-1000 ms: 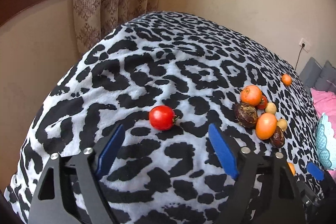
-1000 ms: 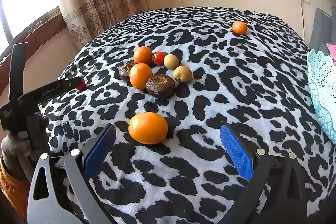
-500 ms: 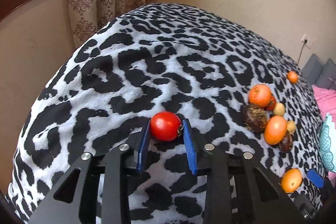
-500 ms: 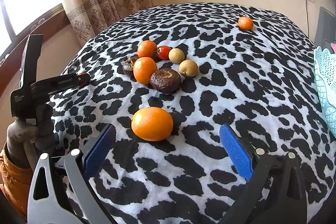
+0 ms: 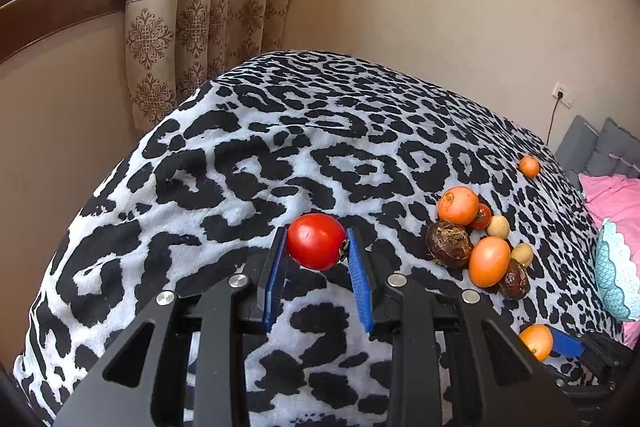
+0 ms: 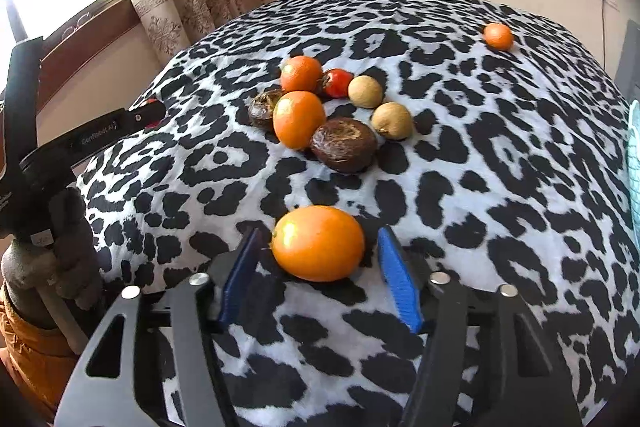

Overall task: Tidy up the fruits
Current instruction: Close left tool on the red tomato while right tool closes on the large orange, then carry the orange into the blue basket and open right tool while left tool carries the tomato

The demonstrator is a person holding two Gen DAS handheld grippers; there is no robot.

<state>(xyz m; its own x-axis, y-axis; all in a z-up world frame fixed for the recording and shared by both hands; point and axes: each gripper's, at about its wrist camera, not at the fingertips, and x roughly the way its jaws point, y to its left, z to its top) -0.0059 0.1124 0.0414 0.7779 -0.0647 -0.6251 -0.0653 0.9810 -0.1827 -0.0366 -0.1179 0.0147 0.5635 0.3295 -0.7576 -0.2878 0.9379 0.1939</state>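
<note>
In the left wrist view, the left hand-held gripper (image 5: 317, 251) pinches a red tomato (image 5: 316, 241) between its blue pads (image 5: 273, 277), the fruit held at the tips above a bed covered with a black-and-white leopard-print blanket (image 5: 248, 163). To the right lies a cluster of fruit: a far orange (image 5: 458, 205), a small red tomato (image 5: 481, 217) just behind it, a dark brown fruit (image 5: 448, 243), a near orange (image 5: 489, 261), two pale round fruits (image 5: 498, 226) and a dark wrinkled fruit (image 5: 514, 279). A lone orange (image 5: 529, 166) sits well apart at the far right, near grey cushions (image 5: 600, 151), and a turquoise basket (image 5: 616, 271) stands at the right edge beside a pink pillow (image 5: 612, 195). A patterned curtain (image 5: 192, 27) hangs at the far left. At the lower right the other gripper's blue pad lies beside a large orange (image 5: 536, 341). In the right wrist view, the right hand-held gripper (image 6: 318, 267) has just been closing around the large orange (image 6: 318, 243), which rests on the blanket (image 6: 480, 167) between the pads (image 6: 398, 285); a narrow gap shows on each side, so the jaws stand spread and do not yet press it. Farther off sits the same cluster, the lone orange (image 6: 498, 36) at the far right. At the left, a gloved hand (image 6: 68, 247) grips the left gripper's handle.
</note>
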